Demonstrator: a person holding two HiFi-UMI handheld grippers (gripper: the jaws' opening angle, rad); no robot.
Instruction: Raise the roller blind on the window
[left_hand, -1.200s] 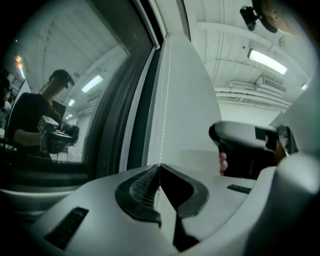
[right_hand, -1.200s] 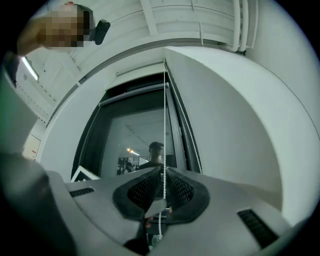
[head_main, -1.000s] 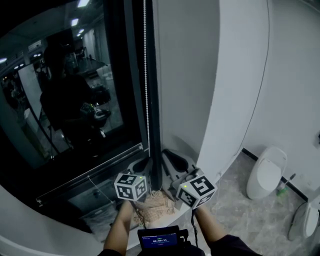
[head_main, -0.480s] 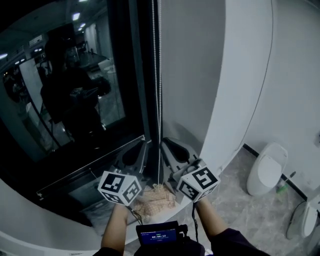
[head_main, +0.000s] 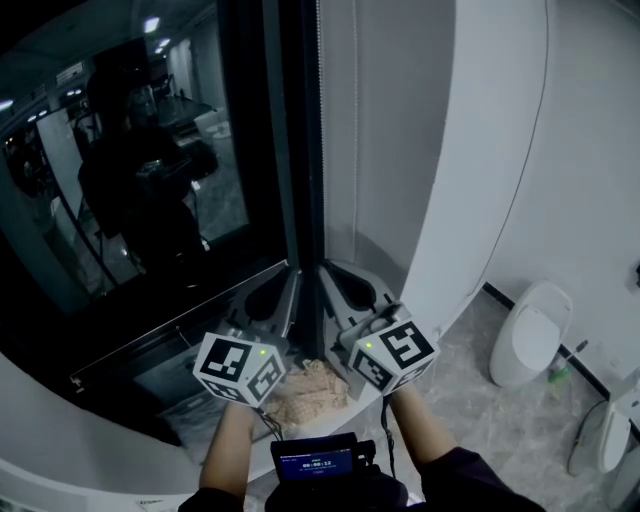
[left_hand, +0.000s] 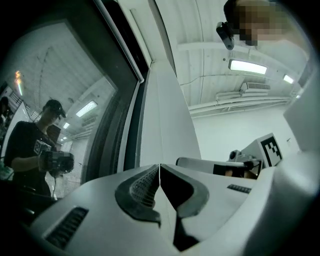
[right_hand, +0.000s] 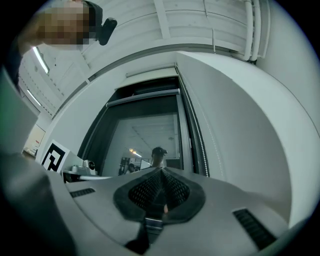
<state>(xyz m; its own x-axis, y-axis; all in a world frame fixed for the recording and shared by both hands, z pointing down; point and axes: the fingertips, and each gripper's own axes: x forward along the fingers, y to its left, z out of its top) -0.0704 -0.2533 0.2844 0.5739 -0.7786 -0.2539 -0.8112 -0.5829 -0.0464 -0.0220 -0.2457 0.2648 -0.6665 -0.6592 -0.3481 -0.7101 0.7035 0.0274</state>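
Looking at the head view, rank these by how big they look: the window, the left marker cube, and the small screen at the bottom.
1. Window, by far.
2. Left marker cube and screen: about alike, both near the camera, so unranked.

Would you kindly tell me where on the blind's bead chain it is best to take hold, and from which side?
Grip the bead chain low on its straight hanging run, coming from the room side with one jaw either side of the strand. It hangs vertical and thin, close beside the dark window frame, so only the front looks open. Its beads should probably keep the pads from slipping.
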